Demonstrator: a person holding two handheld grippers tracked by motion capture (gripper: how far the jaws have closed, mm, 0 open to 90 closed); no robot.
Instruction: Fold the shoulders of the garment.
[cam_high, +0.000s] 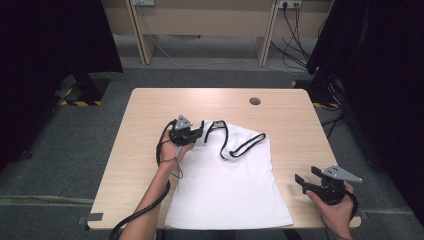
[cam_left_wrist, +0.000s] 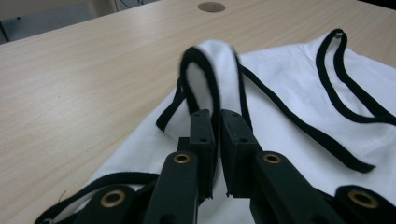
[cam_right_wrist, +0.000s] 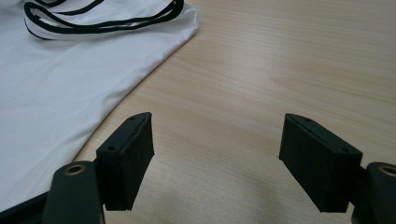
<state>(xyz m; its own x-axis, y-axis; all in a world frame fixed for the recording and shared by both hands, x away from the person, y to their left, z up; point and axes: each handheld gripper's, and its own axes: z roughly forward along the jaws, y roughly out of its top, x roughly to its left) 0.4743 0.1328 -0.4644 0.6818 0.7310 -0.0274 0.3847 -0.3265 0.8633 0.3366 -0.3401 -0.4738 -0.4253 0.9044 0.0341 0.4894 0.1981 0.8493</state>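
A white top (cam_high: 227, 182) with black trim lies flat on the wooden table (cam_high: 145, 107), its hem toward the person's edge at six o'clock and its straps toward twelve o'clock. It covers the middle of the table, a little to the near side. One black-edged shoulder strap (cam_left_wrist: 210, 70) at the top's eleven o'clock corner is lifted off the surface and folds over in a loop. The left gripper (cam_high: 192, 132) is clenched on that strap: in the left gripper view the two black jaws stand almost together with the white cloth and its black edging pinched between them, the loop rising just above the tips. The other strap (cam_high: 247, 145) and the neckline lie slack on the cloth toward one o'clock of the left gripper, curling in a loose black line. The left hand (cam_high: 175, 150) holds its gripper from below, and the cable trails back along the forearm toward six o'clock. The right gripper (cam_high: 305, 182) sits at about four o'clock of the top, near the table's right front corner, well apart from the cloth's side edge. Its jaws stand wide apart with only bare wood between them; whether it rests on the table or hangs just above it is hard to say. A small round grey cap (cam_high: 255, 101) is set in the tabletop toward twelve o'clock, well clear of the top.
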